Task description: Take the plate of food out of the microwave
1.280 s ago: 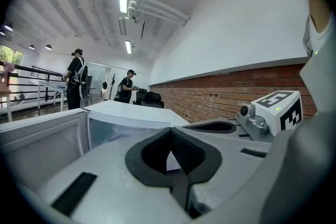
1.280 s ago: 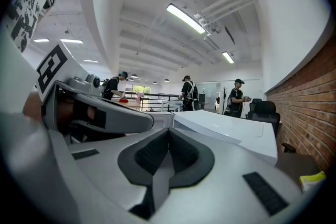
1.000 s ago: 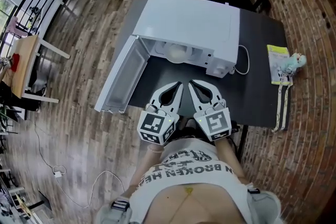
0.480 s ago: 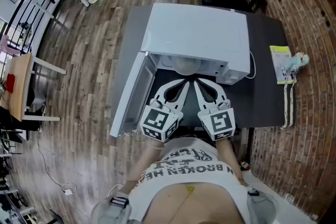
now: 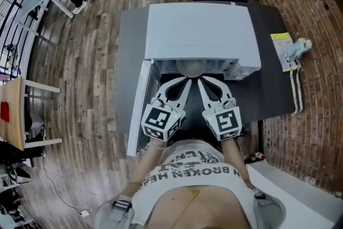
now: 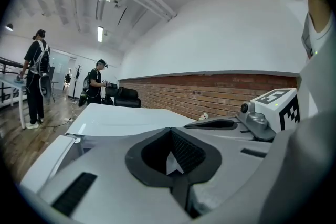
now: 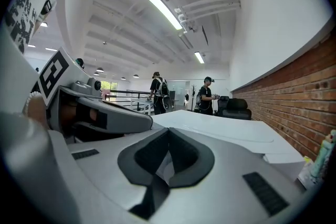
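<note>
The grey left gripper (image 5: 187, 81) and right gripper (image 5: 200, 81) sit closed, empty, at the open white microwave (image 5: 201, 29). Each should open first, then clasp the pale round food plate (image 5: 192, 66) by its rim, level.

Grey left claw (image 5: 187, 81), lettered white T-shirt (image 5: 195, 170)

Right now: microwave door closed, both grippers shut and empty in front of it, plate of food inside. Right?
Not quite. The door of the microwave is open, swung out to the left, as the head view shows. The rest holds: the left gripper and right gripper are shut and empty in front of it, and the plate of food sits inside.
</note>
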A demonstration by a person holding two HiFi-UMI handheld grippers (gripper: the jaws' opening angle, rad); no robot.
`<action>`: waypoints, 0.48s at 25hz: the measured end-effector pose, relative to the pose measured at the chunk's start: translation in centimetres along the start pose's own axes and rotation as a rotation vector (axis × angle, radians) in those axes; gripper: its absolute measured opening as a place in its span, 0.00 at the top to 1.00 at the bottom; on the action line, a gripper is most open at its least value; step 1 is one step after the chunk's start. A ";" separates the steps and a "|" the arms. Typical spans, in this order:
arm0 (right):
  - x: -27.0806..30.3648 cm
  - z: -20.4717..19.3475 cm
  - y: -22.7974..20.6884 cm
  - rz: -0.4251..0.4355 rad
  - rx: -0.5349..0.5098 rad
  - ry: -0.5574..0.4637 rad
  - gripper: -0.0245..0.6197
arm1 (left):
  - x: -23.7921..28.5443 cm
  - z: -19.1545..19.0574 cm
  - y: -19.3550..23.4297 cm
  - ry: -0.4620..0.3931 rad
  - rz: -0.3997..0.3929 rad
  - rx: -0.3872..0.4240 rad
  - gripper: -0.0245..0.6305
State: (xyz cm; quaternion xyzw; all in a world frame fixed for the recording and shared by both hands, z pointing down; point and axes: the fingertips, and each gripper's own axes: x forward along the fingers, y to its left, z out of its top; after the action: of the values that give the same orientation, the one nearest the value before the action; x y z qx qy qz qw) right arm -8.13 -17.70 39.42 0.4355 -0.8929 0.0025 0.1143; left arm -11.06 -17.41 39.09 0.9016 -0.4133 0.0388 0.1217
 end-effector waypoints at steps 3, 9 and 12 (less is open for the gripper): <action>0.2 -0.1 0.2 -0.023 -0.001 0.012 0.95 | 0.0 0.1 0.5 -0.004 -0.026 -0.007 0.95; 1.1 -0.7 -0.3 -0.044 0.011 0.037 0.95 | 0.9 0.0 1.2 0.006 -0.051 -0.002 0.95; 1.5 -1.0 -0.9 -0.039 0.008 0.047 0.95 | 1.4 -0.3 1.7 0.011 -0.042 -0.009 0.95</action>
State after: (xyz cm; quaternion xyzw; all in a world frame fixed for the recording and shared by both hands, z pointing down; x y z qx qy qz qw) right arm -8.12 -19.27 40.66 0.4530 -0.8814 0.0140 0.1335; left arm -11.40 -19.38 39.96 0.9092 -0.3940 0.0393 0.1288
